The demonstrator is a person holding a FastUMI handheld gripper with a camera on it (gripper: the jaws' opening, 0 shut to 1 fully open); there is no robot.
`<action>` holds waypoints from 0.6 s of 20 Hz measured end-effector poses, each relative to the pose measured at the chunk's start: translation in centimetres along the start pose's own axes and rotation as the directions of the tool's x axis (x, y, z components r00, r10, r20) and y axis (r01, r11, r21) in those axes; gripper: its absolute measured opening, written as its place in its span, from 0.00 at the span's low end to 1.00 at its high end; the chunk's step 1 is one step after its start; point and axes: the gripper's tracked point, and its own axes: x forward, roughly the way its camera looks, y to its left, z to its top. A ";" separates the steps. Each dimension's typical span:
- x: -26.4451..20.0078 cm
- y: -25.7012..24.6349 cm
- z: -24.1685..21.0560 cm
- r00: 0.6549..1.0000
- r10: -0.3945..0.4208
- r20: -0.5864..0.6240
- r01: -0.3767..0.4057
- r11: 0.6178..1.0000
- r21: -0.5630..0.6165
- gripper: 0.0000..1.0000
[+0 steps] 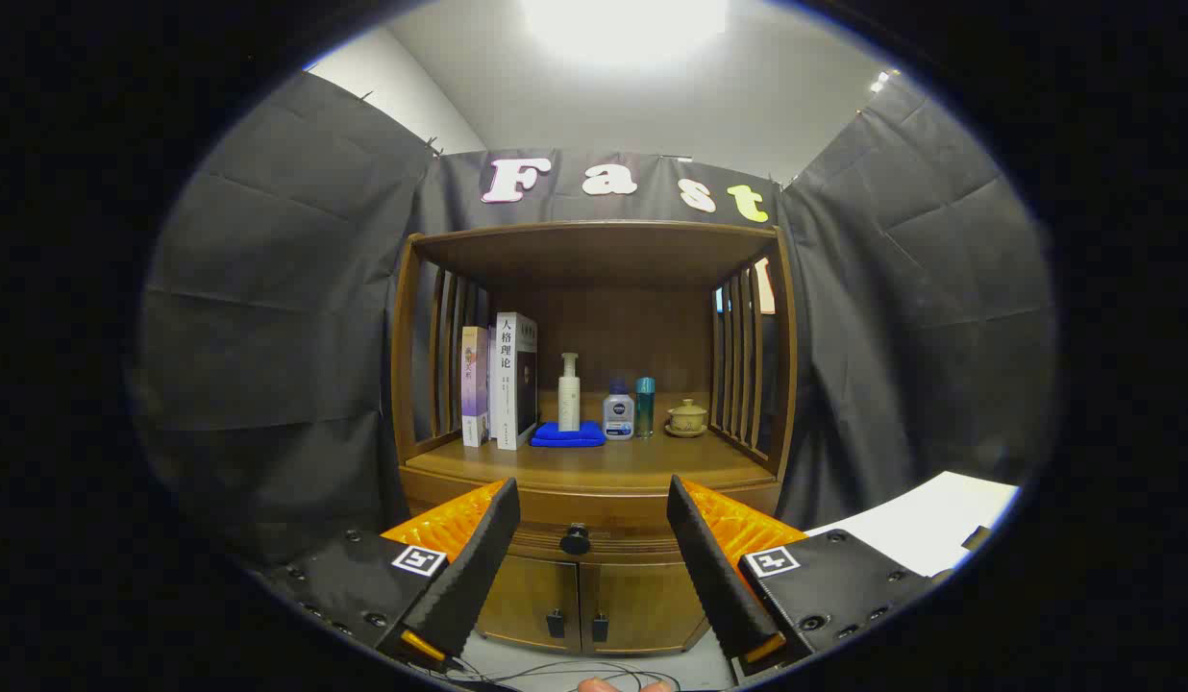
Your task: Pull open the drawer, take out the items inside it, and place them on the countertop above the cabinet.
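Nearest to my camera, the tongs (pixel 586 538) stand wide apart and hold nothing; both fingers (pixel 474 567) are black and ridged, backed with orange. Between them and a little beyond sits the drawer knob (pixel 575 539), a dark round pull on the closed drawer (pixel 594 519). Neither finger touches it. I cannot see what lies inside the drawer.

Below the drawer I note two cabinet doors (pixel 580 601), shut, each with a small dark handle at the middle seam. Loose cables (pixel 556 673) lie on the floor just under the tongs, and a fingertip (pixel 604 685) shows beside them.

Above the drawer runs the desk (pixel 594 471), the wooden top of the cabinet (pixel 594 404), its front strip bare. Further back on it, from left to right, I record: two upright books (pixel 503 382) against the slatted side; a white pump bottle (pixel 569 392) standing at the back of a folded blue cloth (pixel 568 434); a short bottle with a blue label (pixel 618 415); a slim teal bottle (pixel 645 407) just beside it; and a small lidded teacup on a saucer (pixel 687 418) near the right slats. Nothing stands between the tongs and the knob.

Black cloth walls close the booth on both sides. A white board (pixel 930 529) lies low to the right. A bright ceiling light (pixel 623 24) shines overhead.
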 end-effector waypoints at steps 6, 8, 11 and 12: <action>1.0 0.6 -1.4 1.000 0.009 -0.017 -0.009 1.000 -0.003 0.97; 1.4 0.6 -2.3 1.000 0.010 -0.029 -0.010 1.000 -0.002 0.97; 2.0 1.0 -3.5 0.999 0.029 -0.043 -0.029 1.000 -0.005 0.97; 2.3 0.8 -3.9 0.999 0.025 -0.047 -0.026 1.000 -0.013 0.97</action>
